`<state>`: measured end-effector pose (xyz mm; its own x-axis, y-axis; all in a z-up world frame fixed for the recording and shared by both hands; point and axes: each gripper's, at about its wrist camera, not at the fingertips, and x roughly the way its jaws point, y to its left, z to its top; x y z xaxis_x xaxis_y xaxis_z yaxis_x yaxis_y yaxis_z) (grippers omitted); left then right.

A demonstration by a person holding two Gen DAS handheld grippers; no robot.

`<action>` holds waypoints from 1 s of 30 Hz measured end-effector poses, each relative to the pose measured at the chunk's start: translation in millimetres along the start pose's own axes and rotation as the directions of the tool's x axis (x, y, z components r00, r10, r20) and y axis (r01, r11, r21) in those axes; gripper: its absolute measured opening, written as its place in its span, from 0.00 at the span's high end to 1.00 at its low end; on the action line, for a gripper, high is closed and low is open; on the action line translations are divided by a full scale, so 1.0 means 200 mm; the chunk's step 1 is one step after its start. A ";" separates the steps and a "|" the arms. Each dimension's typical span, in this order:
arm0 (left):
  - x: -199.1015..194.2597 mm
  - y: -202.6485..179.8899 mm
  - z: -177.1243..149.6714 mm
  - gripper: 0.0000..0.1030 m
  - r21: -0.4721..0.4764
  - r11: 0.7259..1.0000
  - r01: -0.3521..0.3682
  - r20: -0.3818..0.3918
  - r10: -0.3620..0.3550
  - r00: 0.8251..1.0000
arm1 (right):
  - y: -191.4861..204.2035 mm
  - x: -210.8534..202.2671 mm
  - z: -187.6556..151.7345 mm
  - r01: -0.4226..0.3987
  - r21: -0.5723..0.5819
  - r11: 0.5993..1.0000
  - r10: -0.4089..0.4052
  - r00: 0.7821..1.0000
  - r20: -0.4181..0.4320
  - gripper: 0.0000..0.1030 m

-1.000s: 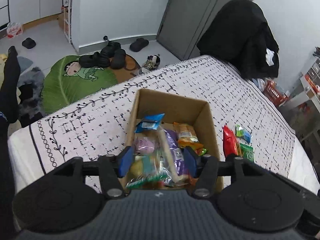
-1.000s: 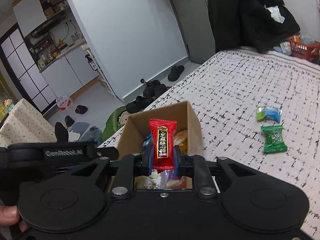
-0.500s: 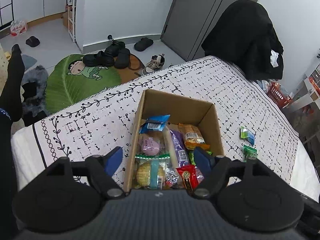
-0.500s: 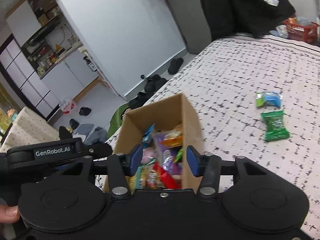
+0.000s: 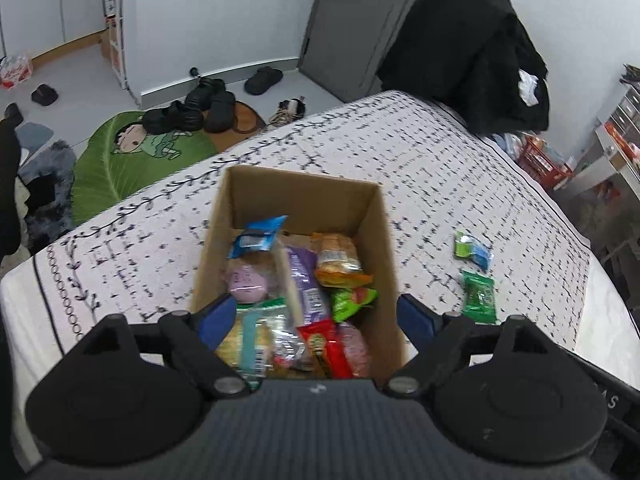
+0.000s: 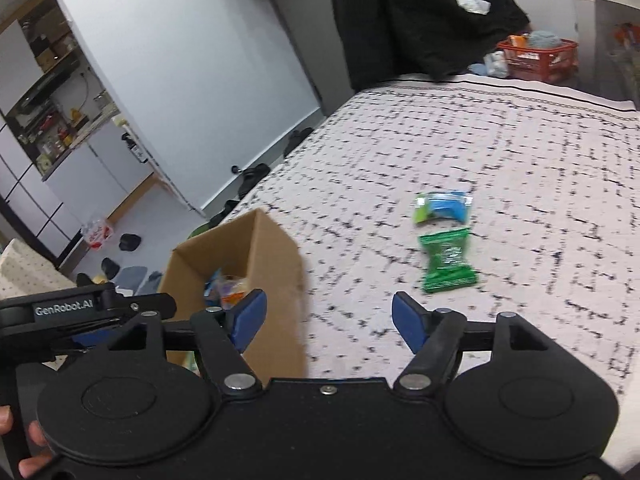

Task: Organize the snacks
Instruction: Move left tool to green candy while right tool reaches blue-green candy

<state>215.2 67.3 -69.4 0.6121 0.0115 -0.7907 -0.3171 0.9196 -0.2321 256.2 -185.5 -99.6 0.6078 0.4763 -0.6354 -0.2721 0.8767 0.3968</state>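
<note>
A cardboard box on the patterned bedspread holds several snack packets, among them a red one near its front. My left gripper hangs above the box, its jaws opening wide with nothing pressed between the pads. Two packets lie loose on the bedspread: a blue-green one and a green one. My right gripper has the box at its left finger and the loose packets ahead to the right. Its jaws are opening and empty.
The bedspread stretches away to the right. Black clothing hangs beyond the bed's far end, with a red basket beside it. Shoes and a green leaf-shaped mat lie on the floor past the bed's edge.
My right gripper let go of the red packet, which now lies in the box, and swung right toward the loose packets. My left gripper released its packet into the box and opened wide.
</note>
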 end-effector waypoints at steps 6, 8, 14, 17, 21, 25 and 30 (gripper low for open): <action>0.03 -0.15 0.00 0.16 0.036 0.999 0.022 -0.002 -0.022 1.000 | -0.13 -0.01 0.02 0.027 0.006 1.000 -0.027 1.000 0.002 0.30; 0.04 -0.19 -0.01 0.16 0.047 0.999 0.026 -0.005 -0.026 1.000 | -0.17 -0.02 0.02 0.036 0.007 0.999 -0.036 0.999 0.005 0.27; 0.10 -0.32 -0.01 0.14 0.063 0.997 0.047 -0.028 -0.045 0.999 | -0.29 -0.04 0.05 0.077 0.006 0.997 -0.077 0.996 0.036 0.10; 0.14 -0.41 -0.02 0.02 0.114 0.993 -0.018 -0.033 0.022 0.999 | -0.38 -0.04 0.07 0.091 0.028 0.995 -0.092 0.994 0.057 0.00; 0.17 -0.49 -0.02 0.00 0.127 0.992 0.011 -0.037 -0.007 0.999 | -0.48 -0.01 0.09 0.096 0.051 0.994 -0.098 0.994 0.048 0.00; 0.22 -0.57 -0.03 0.00 0.138 0.990 0.026 -0.045 -0.020 0.999 | -0.56 0.00 0.11 0.111 0.063 0.992 -0.115 0.991 0.065 0.00; 0.29 -0.68 -0.05 0.00 0.163 0.986 0.047 -0.065 -0.037 0.997 | -0.65 0.03 0.11 0.089 0.107 0.990 -0.096 0.993 0.064 0.00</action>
<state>287.4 -60.7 -89.6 0.5752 -0.0477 -0.8166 -0.1658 0.9708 -0.1734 312.0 -298.0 -140.7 0.6780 0.3842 -0.6267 -0.1356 0.9033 0.4070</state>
